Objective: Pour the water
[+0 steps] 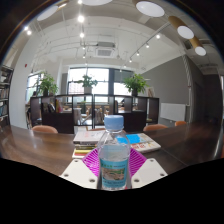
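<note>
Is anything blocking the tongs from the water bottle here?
No. The bottle already stands between the tongs, pink pads at both its sides. The books lie beyond it on the table, not in between.

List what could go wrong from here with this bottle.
1. The water bottle is upright between the fingers of the gripper, and its blue cap looks still on; tipped now, nothing would pour.
2. Books lie on the table just beyond it, so spilled water would likely wet them.
3. No receiving cup is visible.

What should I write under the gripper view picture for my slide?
Gripper holding a water bottle upright above a wooden table.
</note>
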Motion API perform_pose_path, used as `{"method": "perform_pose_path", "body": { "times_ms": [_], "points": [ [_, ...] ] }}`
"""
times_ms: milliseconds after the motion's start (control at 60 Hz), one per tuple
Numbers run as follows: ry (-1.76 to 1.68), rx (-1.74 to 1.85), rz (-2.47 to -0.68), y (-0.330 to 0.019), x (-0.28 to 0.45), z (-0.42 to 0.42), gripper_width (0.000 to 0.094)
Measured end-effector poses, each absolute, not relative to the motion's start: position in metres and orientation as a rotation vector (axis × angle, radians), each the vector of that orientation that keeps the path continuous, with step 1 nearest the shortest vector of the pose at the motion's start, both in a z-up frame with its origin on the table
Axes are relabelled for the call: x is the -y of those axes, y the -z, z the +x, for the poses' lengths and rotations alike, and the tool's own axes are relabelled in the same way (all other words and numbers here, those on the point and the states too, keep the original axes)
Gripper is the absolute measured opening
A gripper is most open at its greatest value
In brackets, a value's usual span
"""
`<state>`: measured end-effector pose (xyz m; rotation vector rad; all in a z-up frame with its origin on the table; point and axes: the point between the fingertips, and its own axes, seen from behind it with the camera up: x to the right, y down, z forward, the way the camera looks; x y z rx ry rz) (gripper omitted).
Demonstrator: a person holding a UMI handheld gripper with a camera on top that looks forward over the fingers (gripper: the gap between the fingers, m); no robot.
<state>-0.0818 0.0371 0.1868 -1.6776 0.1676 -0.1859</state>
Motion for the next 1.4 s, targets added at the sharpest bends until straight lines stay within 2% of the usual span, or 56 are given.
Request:
{"method": "perform_pose_path", "body": {
  "times_ms": [83,100,217,233,317,450,617,683,750,817,900,1133,1400],
  "points": [
    [0.218,-0.167,-1.731,-0.159,-0.036,-0.066,0.0337],
    [0.221,-0.163,-1.734,-0.142,-0.048,-0.054,0.0334],
    [0.221,-0.15,-1.778,-0.12,-0.032,-0.051,0.0334],
    [0.219,-0.143,-1.779,-0.104,-0.049,-0.045,0.0335],
    [0.187,-0.133,-1.803,-0.082,-0.051,-0.046,0.0332],
    [0.115,-0.159,-1.741,-0.086,-0.046,-0.044,0.035],
    [0.089,-0.16,-1.768,-0.083,-0.045,-0.044,0.0471],
    [0.085,-0.171,-1.817,-0.073,-0.037,-0.041,0.0621],
    [0.113,-0.139,-1.853,-0.062,-0.024,-0.044,0.0717],
    [0.131,-0.112,-1.897,-0.05,-0.005,-0.045,0.0766],
    [0.152,-0.099,-1.94,-0.039,0.022,-0.05,0.0774],
    [0.179,-0.075,-1.968,-0.044,0.106,-0.079,0.0778],
    [0.073,-0.1,-1.843,-0.103,0.145,-0.125,0.078]
  ]
}}
